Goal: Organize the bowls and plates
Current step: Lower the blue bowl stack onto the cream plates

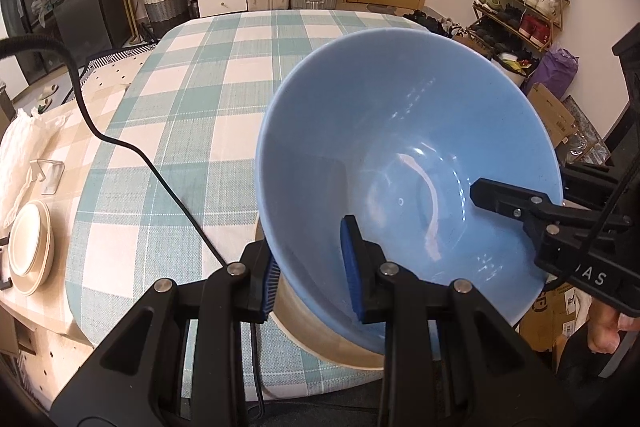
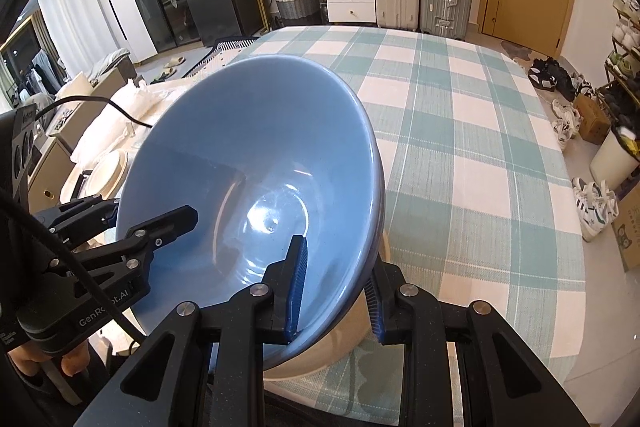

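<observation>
A large light-blue bowl [image 1: 400,147] hangs tilted above the near edge of the checked table, held from two sides. My left gripper [image 1: 312,275] is shut on its near rim, one blue pad inside the bowl and one outside. On the opposite rim my right gripper [image 2: 336,299] is shut the same way; it also shows at the right of the left wrist view, right gripper [image 1: 532,187]. The blue bowl [image 2: 248,167] fills the right wrist view, with the left gripper [image 2: 144,215] at its left rim. Under the blue bowl sits a beige bowl [image 1: 320,339], partly hidden.
The teal-and-white checked table [image 1: 180,87] stretches away beyond the bowl. A stack of cream plates [image 1: 30,247] lies on a side surface to the left, beside a metal holder [image 1: 50,177] and a white bag [image 1: 20,147]. A black cable [image 1: 120,143] crosses the cloth.
</observation>
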`<state>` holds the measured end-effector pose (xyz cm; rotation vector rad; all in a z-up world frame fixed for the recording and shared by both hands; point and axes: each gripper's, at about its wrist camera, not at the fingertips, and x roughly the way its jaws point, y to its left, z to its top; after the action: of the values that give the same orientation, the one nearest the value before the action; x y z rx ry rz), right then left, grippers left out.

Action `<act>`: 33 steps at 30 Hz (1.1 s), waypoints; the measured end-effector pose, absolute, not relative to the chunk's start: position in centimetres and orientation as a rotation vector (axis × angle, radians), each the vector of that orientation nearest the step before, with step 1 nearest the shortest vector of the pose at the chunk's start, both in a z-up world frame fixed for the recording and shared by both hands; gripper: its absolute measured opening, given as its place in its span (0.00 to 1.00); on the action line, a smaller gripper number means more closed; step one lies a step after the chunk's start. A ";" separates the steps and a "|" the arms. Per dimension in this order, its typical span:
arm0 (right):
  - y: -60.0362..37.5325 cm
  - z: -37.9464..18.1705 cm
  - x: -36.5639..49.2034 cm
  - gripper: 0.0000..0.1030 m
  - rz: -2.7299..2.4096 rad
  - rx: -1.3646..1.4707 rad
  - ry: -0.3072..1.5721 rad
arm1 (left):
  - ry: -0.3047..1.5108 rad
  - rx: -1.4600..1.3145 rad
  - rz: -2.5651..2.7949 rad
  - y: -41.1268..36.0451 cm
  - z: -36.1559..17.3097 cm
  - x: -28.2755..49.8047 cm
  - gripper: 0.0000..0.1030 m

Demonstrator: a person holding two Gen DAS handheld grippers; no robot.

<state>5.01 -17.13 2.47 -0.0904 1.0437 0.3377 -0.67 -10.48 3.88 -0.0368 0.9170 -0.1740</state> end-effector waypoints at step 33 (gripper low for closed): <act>-16.0 0.6 5.5 0.45 0.334 -0.083 1.052 | 0.889 -0.194 -0.218 -7.5 0.5 2.1 0.26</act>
<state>5.51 -16.04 0.58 -0.0835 1.0523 0.3342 2.14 -7.45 0.51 -0.1941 0.8893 -0.2179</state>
